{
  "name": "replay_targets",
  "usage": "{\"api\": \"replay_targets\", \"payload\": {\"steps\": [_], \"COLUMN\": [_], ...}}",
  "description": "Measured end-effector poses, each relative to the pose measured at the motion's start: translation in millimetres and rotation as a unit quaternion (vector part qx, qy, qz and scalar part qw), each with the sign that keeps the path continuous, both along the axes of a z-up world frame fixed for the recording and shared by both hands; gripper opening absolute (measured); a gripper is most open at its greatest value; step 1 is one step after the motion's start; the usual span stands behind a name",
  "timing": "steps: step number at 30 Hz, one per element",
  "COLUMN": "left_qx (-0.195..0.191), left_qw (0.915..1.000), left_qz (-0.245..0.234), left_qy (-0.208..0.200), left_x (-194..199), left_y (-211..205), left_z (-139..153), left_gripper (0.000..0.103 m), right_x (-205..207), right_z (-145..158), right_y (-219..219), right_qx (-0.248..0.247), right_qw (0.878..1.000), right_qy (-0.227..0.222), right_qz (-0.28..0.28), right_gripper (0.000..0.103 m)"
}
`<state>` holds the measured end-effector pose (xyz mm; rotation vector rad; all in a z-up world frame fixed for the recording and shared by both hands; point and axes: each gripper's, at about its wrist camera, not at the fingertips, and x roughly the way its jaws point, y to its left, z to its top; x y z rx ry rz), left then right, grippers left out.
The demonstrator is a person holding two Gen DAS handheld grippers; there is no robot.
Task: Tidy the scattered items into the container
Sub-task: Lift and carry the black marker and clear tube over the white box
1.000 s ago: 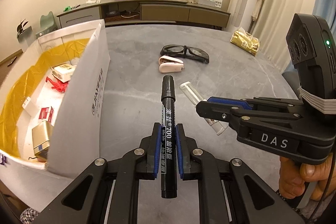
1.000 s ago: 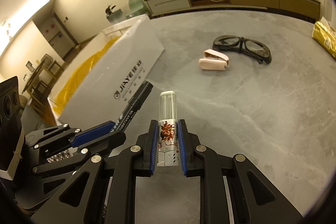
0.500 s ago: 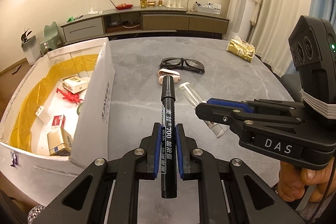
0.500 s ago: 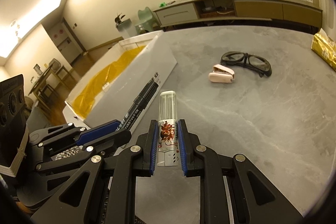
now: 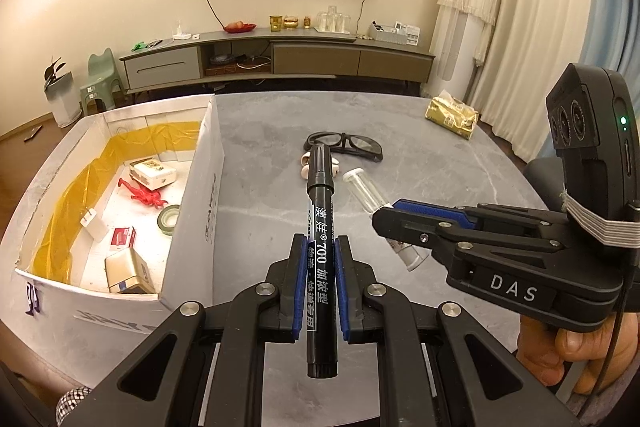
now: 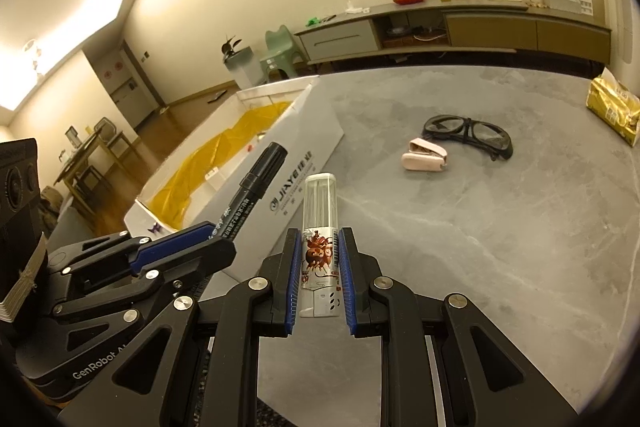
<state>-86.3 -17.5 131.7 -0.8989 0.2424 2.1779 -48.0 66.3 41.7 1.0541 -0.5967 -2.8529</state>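
White cardboard forms the open box [image 5: 200,163] at my left; its yellow-lined floor already holds several small items. My left claw [image 5: 321,259] is clenched on the black marker [image 5: 320,211], cap forward, just right of the box wall. My right claw [image 6: 320,267] is clenched on the clear-capped tube [image 6: 320,215]. Over the last second both claws have risen, so the box interior now lies lower in view and both loads sit clear of the grey desk [image 6: 500,227]. Judgement: the lift is done; carrying leftward over the wall comes next. Further right, the pink stapler [image 6: 424,157] and black glasses [image 6: 468,135] remain on the desk.
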Motion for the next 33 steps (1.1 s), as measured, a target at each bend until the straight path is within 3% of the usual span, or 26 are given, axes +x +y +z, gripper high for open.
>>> {"api": "replay_targets", "payload": {"steps": [14,33], "left_qx": [0.047,0.106], "left_qw": [0.9979,0.9891], "left_qz": [0.04,0.091], "left_qy": [-0.019,-0.048], "left_x": [-34,-106], "left_y": [-53,-119], "left_z": [8,15], "left_gripper": [0.014,0.014], "right_x": [-24,-88], "right_z": [30,43], "right_y": [-46,-106], "right_qx": [0.023,0.064], "right_qw": [0.999,0.995], "right_qy": [0.008,-0.009], "right_qz": [0.038,0.08], "right_gripper": [0.019,0.019]}}
